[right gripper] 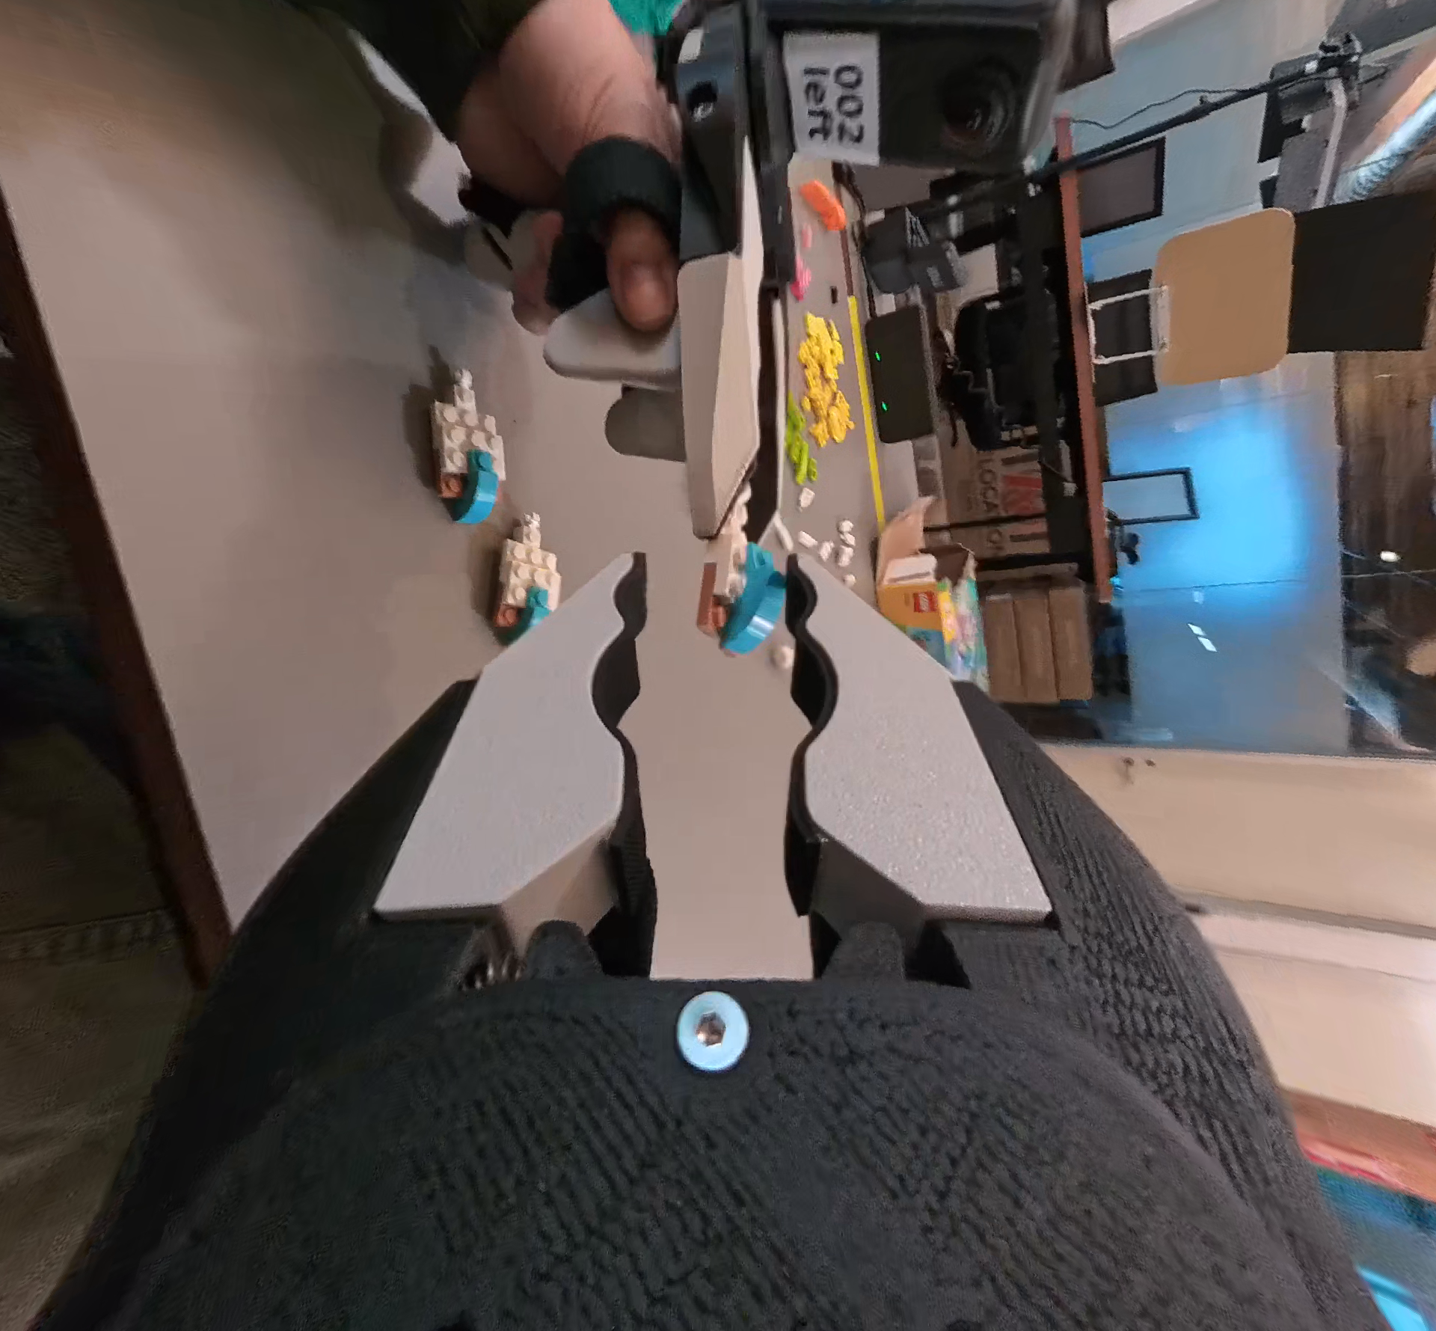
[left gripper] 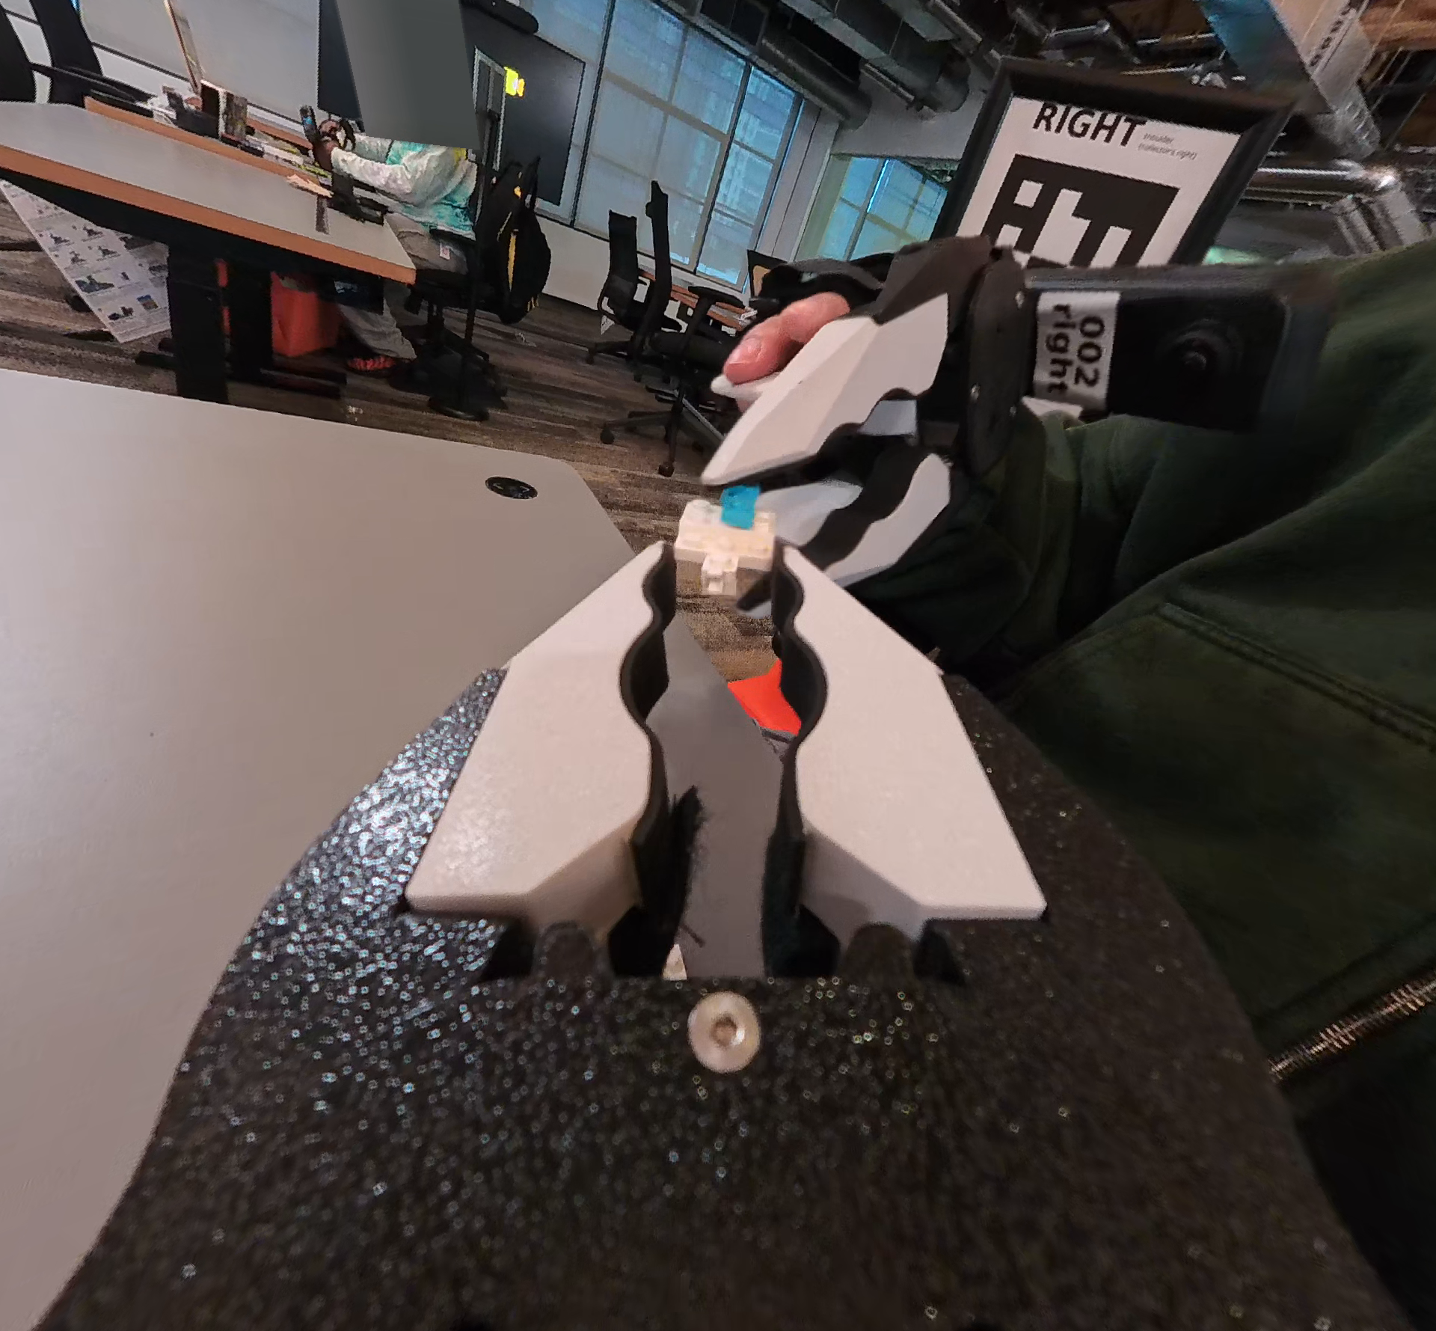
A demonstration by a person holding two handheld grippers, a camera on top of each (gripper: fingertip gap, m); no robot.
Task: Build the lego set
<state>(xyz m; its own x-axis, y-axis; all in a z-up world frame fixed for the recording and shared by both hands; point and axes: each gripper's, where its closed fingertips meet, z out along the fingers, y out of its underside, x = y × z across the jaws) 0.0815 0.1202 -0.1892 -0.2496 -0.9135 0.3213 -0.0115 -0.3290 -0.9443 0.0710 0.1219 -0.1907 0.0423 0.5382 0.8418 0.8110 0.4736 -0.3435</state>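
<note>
White bricks topped with a teal piece form the small model point(left gripper: 724, 546) clamped at the tips of the left gripper point(left gripper: 723, 563), lifted off the grey table point(left gripper: 233, 594). The right gripper point(right gripper: 715, 578) stands open around the model's teal end point(right gripper: 750, 598), left pad apart from it. Two similar models point(right gripper: 466, 446) lie on the table's left; yellow bricks point(right gripper: 825, 376) lie far right.

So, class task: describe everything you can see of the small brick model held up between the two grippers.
The brick model is a small plastic build: white studded bricks, a rounded teal piece and a brown piece at one end. It is off the grey table, gripped at its white part by the left gripper. The right gripper stands open around it, one finger beside the teal piece. It resembles two models on the table.
</note>
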